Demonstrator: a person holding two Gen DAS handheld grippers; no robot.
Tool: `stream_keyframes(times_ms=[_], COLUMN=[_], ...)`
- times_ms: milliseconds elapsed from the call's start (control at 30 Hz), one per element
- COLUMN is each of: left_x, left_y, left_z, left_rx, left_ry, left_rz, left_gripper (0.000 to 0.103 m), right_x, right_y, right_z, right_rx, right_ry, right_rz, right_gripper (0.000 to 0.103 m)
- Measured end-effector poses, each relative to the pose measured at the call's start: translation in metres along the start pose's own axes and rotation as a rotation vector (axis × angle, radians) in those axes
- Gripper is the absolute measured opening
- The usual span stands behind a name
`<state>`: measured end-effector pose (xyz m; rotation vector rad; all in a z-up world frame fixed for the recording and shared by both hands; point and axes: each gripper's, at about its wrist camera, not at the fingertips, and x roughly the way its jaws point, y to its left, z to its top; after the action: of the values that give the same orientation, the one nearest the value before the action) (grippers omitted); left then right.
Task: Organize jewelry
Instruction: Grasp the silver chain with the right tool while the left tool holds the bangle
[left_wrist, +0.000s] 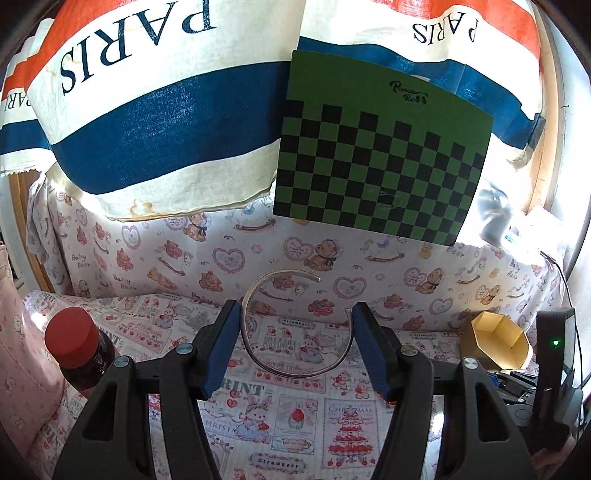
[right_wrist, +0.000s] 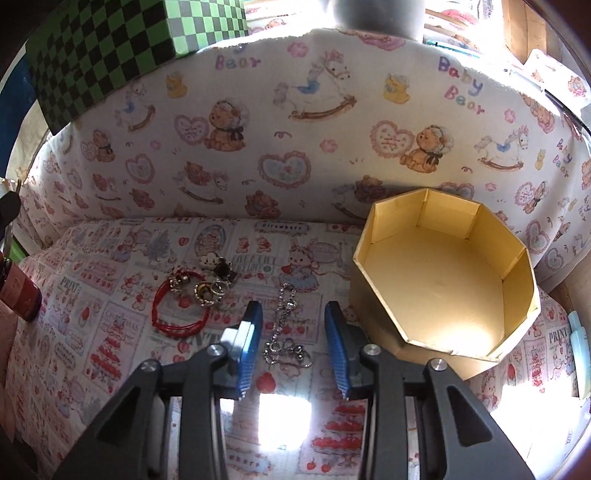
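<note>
The left gripper (left_wrist: 295, 339) grasps a thin silver open bangle (left_wrist: 258, 347), its two blue pads pressing the band's opposite sides so that the loop spans the gap between them and its free end curls up toward the bear-print backdrop (left_wrist: 369, 266); the bangle hangs above the strawberry-print cloth (left_wrist: 288, 417); a red-capped bottle (left_wrist: 79, 350) stands at the left, and the gold octagonal box (left_wrist: 498, 341) sits well to the right, beside a black device with a green light (left_wrist: 554, 343); a green checkered board (left_wrist: 380, 155) leans behind. The right gripper (right_wrist: 293, 347) is released, its blue fingers spread apart over a silver bead chain (right_wrist: 284, 332) lying on the cloth between them, not touching it as far as can be seen; a red cord bracelet (right_wrist: 177, 306) and a small cluster of rings and charms (right_wrist: 212, 284) lie to the left of the chain; the box, open and bare inside, rests just beside the right finger.
</note>
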<state>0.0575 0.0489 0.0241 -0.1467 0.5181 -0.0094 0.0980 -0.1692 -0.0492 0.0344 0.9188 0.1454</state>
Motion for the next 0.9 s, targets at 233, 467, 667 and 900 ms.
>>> stream_keyframes(times_ms=[233,467,667,900], left_x=[0.007,-0.001,-0.013,-0.013], left_y=[0.002,0.004,-0.002,-0.009], left_z=[-0.003,0.0,0.003,0.001], left_rx=[-0.001,-0.005,0.02,0.048], left_ry=[0.019,0.0,-0.042,-0.035], left_rz=[0.01,0.005,-0.012,-0.014], left_gripper=[0.06,0.06,0.06,0.06], right_x=[0.012,-0.018,-0.047,-0.02], right_y=[0.013,0.008,0.005,0.003], right_z=[0.005,0.001,-0.002,-0.006], right_rx=[-0.054,-0.028,-0.03,-0.063], right_ry=[0.005,-0.056,-0.122,0.008], right_rz=[-0.067,-0.001,0.01,-0.019], right_gripper=[0.007,0.0,0.001,0.025])
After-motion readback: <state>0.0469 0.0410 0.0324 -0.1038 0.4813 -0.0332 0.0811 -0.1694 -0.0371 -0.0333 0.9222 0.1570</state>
